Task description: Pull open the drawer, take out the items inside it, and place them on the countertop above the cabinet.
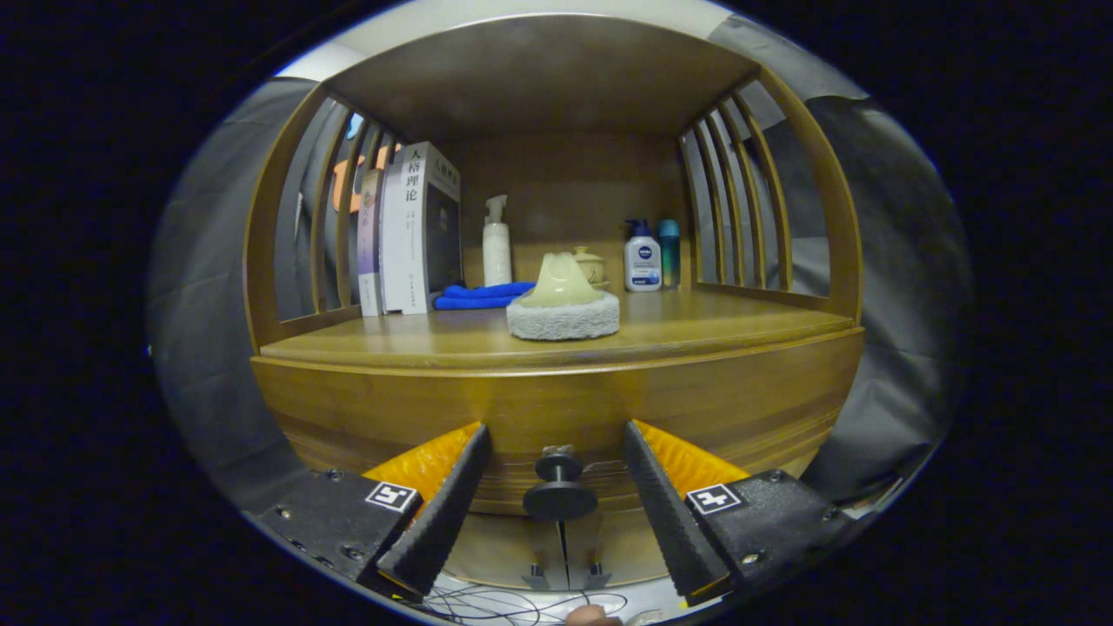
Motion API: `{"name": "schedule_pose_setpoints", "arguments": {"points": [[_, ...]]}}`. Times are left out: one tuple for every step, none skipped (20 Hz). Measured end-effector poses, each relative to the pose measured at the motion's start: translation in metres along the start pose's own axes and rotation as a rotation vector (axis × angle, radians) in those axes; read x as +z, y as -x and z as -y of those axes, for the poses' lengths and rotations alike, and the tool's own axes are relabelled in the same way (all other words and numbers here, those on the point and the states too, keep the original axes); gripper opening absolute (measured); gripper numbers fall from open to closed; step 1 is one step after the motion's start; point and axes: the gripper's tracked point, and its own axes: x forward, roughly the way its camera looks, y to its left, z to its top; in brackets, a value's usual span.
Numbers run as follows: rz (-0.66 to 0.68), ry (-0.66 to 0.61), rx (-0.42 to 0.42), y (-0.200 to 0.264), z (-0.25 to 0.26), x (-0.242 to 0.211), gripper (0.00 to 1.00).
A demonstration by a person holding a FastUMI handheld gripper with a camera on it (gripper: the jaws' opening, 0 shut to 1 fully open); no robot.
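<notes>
A wooden cabinet stands in front of me, its countertop above a closed drawer front. A dark round knob sticks out of the drawer front low down. My gripper is open, its two fingers spread wide to either side of the knob and touching nothing. The knob sits between the fingers, close to the drawer face. On the countertop rests a scrubbing pad with a pale green handle, near the front edge. The drawer's inside is hidden.
Books stand at the back left beside a blue cloth. A white pump bottle, a small pale jar, a lotion bottle and a teal bottle line the back. Slatted wooden sides enclose the shelf. Thin cables lie below the gripper.
</notes>
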Motion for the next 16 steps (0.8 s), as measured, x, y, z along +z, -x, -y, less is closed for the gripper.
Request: {"name": "schedule_pose_setpoints", "arguments": {"points": [[0.016,-0.002,-0.004,0.003,0.003,0.005,0.98],[0.037,-0.006,0.004,0.008,0.002,0.011,0.98],[0.050,-0.004,0.011,0.014,0.002,0.014,0.98],[0.059,0.004,0.017,0.022,0.003,0.018,0.98],[0.065,0.015,0.020,0.030,0.004,0.022,0.98],[0.072,0.028,0.018,0.040,0.006,0.025,0.98],[0.082,0.038,0.021,0.051,0.008,0.029,0.98],[0.090,0.045,0.031,0.063,0.008,0.032,0.98],[0.094,0.046,0.035,0.074,0.009,0.034,0.98],[0.094,0.041,0.043,0.085,0.010,0.035,0.98],[0.091,0.037,0.053,0.097,0.008,0.034,0.98],[0.091,0.035,0.060,0.109,0.008,0.033,0.98],[0.093,0.034,0.066,0.120,0.008,0.033,0.98],[0.097,0.037,0.072,0.130,0.008,0.032,0.98],[0.101,0.042,0.072,0.141,0.009,0.032,0.98],[0.108,0.043,0.071,0.150,0.010,0.031,0.98]]}}
